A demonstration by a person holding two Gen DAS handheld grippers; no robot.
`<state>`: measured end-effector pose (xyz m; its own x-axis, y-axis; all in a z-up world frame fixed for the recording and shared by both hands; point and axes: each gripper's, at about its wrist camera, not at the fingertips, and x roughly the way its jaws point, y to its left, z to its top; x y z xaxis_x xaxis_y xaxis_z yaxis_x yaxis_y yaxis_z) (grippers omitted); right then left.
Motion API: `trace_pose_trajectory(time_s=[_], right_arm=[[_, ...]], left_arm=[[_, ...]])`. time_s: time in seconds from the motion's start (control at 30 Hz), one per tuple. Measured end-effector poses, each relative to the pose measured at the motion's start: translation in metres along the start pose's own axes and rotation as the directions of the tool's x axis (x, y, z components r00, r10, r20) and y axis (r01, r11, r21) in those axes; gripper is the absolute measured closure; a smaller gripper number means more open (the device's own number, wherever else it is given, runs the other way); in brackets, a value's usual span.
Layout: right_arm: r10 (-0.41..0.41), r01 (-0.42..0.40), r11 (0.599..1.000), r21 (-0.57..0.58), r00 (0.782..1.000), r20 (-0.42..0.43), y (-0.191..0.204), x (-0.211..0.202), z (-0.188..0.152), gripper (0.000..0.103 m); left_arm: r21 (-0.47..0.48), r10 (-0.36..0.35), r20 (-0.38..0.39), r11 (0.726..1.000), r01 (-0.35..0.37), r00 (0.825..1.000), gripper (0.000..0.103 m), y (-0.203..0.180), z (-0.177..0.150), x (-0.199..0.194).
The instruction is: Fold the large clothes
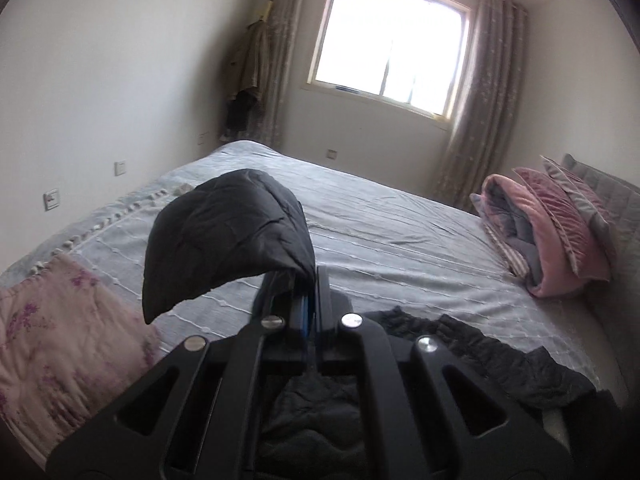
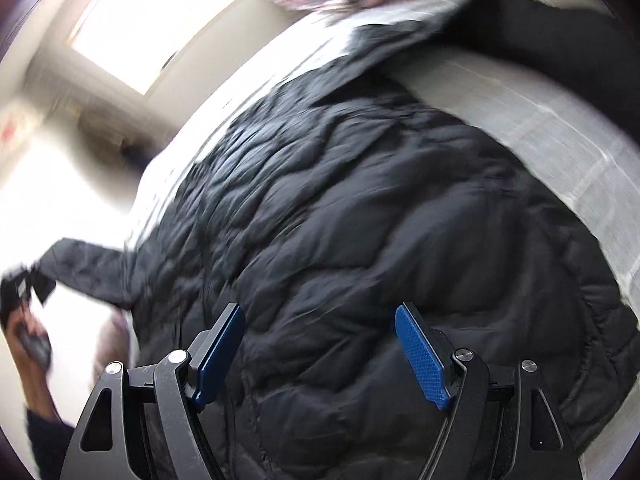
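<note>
The black quilted jacket (image 2: 360,208) lies spread across the grey bedspread (image 1: 400,240) of the bed, filling the middle of the right wrist view; in the left wrist view only its dark edge shows along the lower right of the frame. The left gripper (image 1: 310,280) is clamped tight on a fold of the jacket, a cuff or sleeve end (image 1: 228,240) by the look of it, which flops over the fingers toward the centre left of the frame; the right gripper (image 2: 320,344) stands wide open just over the jacket body at the lower centre, its blue pads (image 2: 420,356) pressing on nothing. At the far left of that blurred view a sleeve (image 2: 88,264) stretches away toward a hand (image 2: 24,336).

The jacket looks padded, soft and light, with a smooth shell that probably slides; it will sag and billow rather than hold a crease. A pinch on a seam, cuff or hem should hold better than one on the puffy middle; the right gripper would do well to take the hem or shoulder.

A folded pink quilt (image 1: 540,232) sits at the right of the left wrist view.
</note>
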<state>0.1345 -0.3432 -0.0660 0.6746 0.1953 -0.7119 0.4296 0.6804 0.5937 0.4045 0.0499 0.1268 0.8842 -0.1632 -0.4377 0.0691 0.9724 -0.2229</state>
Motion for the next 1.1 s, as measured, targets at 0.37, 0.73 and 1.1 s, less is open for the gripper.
trace_pose_trajectory(time_s=[0.37,0.73,1.1], right_arm=[[0.027,-0.026,0.999,0.023,1.0,-0.016,-0.003,-0.001,0.003,0.024],[0.061,-0.059,0.997,0.057,0.998,-0.027,-0.015,-0.009,0.008,0.024],[-0.058,0.044,0.985,0.169,0.995,0.078,-0.057,-0.04,0.025,0.024]], left_arm=[[0.019,-0.165,-0.253,0.984,0.176,0.953,0.097,-0.105,-0.103,0.095],[0.127,-0.279,-0.49,0.915,0.384,0.826,0.055,-0.195,-0.193,0.114],[0.288,-0.231,-0.633,0.815,0.502,0.739,0.04,-0.221,-0.234,0.094]])
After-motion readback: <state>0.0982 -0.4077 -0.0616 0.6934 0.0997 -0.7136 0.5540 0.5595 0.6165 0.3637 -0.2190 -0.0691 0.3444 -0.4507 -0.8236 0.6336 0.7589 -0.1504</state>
